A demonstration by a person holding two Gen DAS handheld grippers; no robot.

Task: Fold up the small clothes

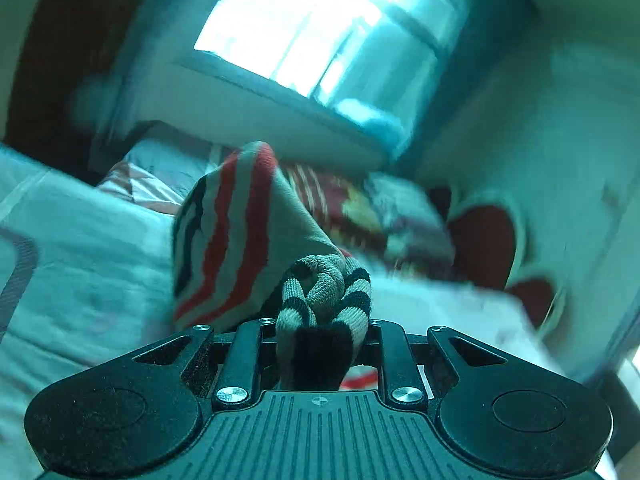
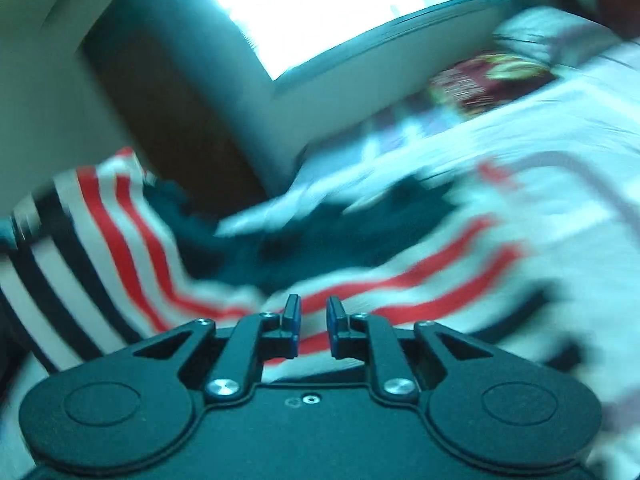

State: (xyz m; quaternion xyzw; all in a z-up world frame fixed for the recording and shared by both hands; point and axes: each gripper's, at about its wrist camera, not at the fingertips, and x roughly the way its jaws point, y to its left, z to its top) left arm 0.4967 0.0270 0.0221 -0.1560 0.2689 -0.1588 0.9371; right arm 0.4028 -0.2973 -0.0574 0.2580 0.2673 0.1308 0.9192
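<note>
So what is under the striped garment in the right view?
The striped garment lies over the pale bedsheet and partly over dark cloth. What lies beneath its middle is covered.
</note>
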